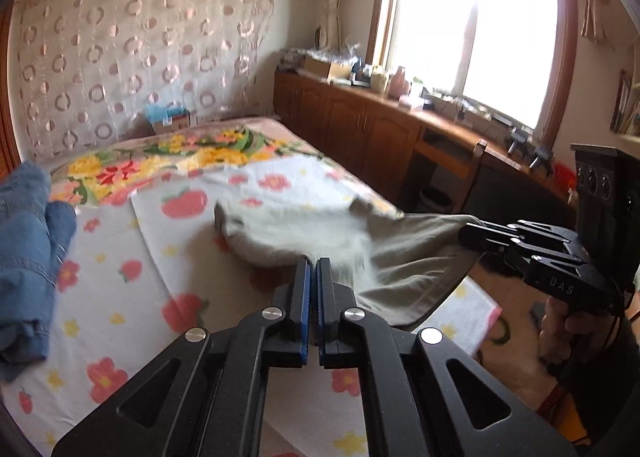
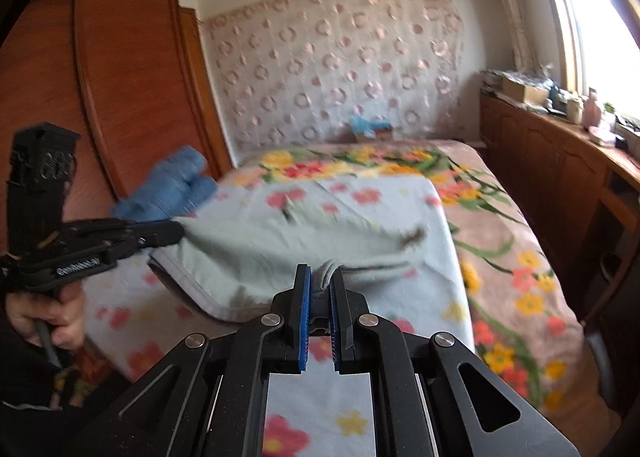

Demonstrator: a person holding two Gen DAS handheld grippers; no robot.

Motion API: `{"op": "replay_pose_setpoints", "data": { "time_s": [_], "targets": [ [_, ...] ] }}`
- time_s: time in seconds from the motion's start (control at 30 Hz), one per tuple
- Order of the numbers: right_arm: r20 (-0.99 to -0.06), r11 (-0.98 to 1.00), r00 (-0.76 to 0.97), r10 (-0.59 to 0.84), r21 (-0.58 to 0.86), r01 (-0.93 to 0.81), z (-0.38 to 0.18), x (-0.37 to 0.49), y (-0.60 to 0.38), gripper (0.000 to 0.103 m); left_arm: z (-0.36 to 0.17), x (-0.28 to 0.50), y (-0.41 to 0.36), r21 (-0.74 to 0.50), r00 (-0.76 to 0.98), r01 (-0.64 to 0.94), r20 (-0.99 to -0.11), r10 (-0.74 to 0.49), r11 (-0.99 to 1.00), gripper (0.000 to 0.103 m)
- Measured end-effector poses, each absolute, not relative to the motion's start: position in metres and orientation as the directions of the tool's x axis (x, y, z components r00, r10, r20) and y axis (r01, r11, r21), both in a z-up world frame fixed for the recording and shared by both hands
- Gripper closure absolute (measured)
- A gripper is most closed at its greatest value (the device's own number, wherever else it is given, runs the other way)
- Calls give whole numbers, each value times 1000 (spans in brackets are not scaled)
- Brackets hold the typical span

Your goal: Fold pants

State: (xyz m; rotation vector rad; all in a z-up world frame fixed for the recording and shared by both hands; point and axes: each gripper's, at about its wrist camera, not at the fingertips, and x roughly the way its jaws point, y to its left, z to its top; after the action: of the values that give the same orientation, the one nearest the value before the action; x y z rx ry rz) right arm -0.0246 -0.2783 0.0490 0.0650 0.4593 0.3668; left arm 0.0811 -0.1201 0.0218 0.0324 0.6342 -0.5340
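Both grippers pinch the pale pants (image 1: 400,257), lifted over the bed (image 1: 120,265): left gripper (image 1: 313,263) and right gripper (image 2: 319,271) clamped on one edge. Soft, light cloth sags; thick hems look the safest hold.

Motion blur smears the pants (image 1: 304,233), hiding their far-end details.
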Motion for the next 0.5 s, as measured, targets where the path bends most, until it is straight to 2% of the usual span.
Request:
{"op": "replay_pose_setpoints", "data": {
  "time_s": [0.1,0.2,0.23,0.27,0.37,0.5],
  "targets": [
    [-371,927,850,373,112,-358,75,-33,-270,95,49,75,-111,-111,713,482,-527,-463,869,99],
    [-329,935,877,350,68,-348,98,-37,-261,95,71,73,-107,-30,768,458,-490,-412,888,99],
    [-314,931,878,361,68,-359,105,-35,-257,95,78,77,-102,-57,763,460,-485,-427,886,99],
    [-310,927,875,372,71,-369,108,-32,-252,95,84,81,-95,-77,764,454,-480,-432,888,99],
    [-300,918,871,390,60,-391,118,-12,-237,95,98,90,-88,-28,800,421,-459,-385,907,99],
    [-323,905,849,418,70,-419,128,37,-223,95,111,125,-73,-16,828,360,-455,-327,933,99]
  ]
}}
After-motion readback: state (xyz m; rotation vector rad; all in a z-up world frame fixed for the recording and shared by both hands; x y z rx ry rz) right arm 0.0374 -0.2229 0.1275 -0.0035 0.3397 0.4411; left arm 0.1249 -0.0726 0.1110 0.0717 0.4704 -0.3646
